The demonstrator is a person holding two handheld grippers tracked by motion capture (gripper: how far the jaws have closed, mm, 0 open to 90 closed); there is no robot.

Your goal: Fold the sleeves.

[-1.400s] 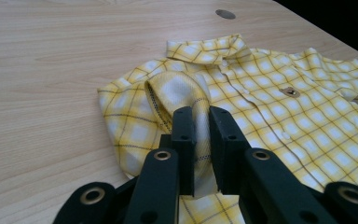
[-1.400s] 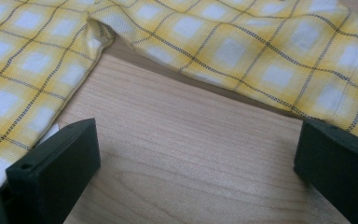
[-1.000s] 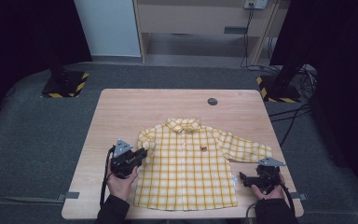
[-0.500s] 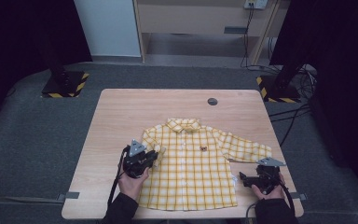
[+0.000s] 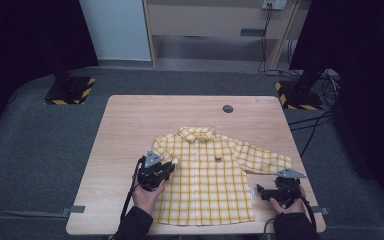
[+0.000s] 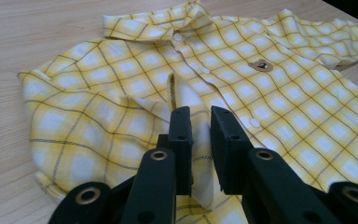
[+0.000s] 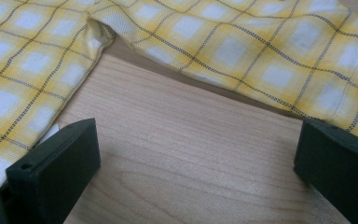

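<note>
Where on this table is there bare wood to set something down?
Free: the wide strip of table beyond the shirt collar, apart from a small dark disc, and the band left of the left gripper. Crowded: the near right corner, around the sleeve and right gripper.

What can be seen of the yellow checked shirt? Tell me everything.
The shirt is a small yellow-and-white plaid button-up of woven cloth, with collar, white buttons and a small brown chest badge. It lies front-up and flat on the wooden table, collar away from the person. One sleeve lies spread out sideways; the other is folded in over the body, where the left tongs pinch a raised fold of it. The right tongs stand open over bare wood between hem and spread sleeve.
</note>
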